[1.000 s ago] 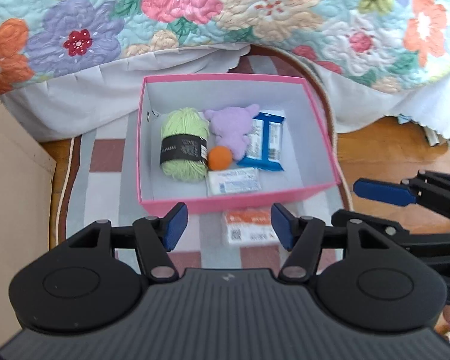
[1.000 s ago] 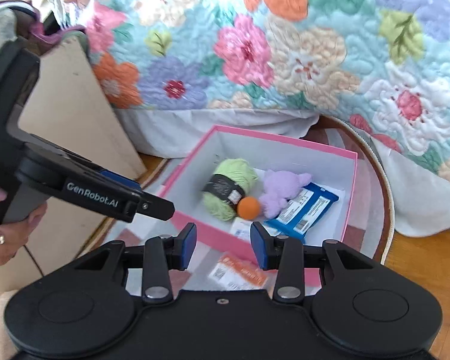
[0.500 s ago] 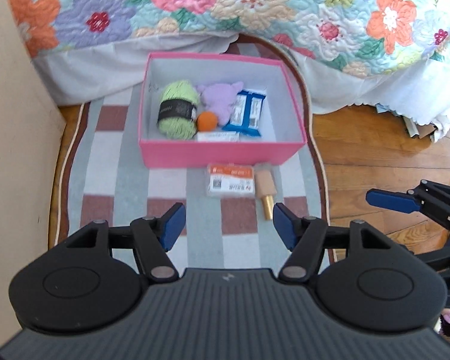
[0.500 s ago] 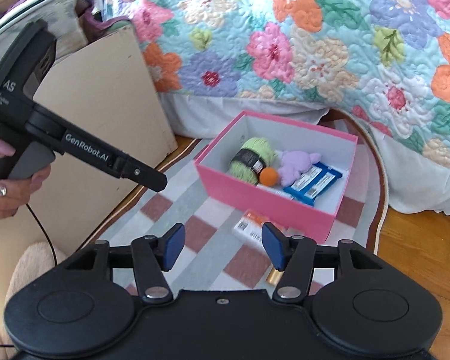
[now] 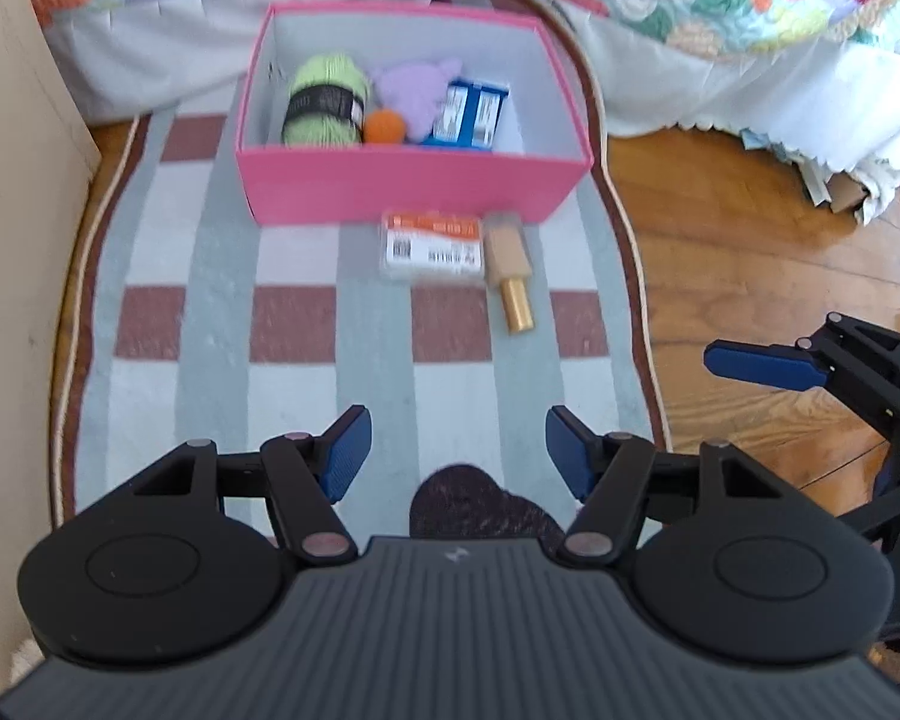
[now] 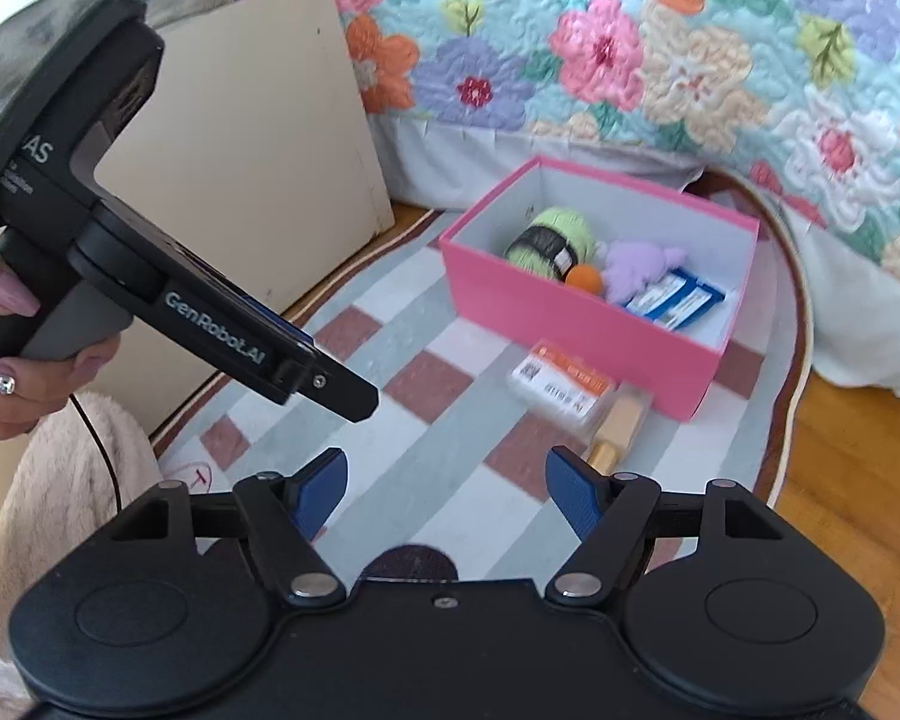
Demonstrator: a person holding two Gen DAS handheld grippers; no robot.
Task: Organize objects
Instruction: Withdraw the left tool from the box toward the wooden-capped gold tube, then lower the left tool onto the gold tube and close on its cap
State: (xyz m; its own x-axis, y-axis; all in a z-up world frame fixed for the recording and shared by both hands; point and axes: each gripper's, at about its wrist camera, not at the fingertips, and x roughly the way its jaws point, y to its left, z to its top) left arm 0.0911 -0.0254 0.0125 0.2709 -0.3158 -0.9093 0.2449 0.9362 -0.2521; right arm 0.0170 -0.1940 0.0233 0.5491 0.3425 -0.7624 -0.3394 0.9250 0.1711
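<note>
Pink cardboard box (image 5: 414, 192) sits touching flat orange-white packet (image 5: 433, 244); left tongs (image 5: 457, 455) & right tongs (image 6: 445, 489), both spread, empty, could bump it.

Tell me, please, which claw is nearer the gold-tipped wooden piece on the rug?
Right. The right claw hangs just short of the wooden piece; the left claw is farther back, the wooden piece ahead to its right.

packet (image 5: 432, 246) and bottle (image 5: 510, 276) before box (image 5: 414, 186)
</note>
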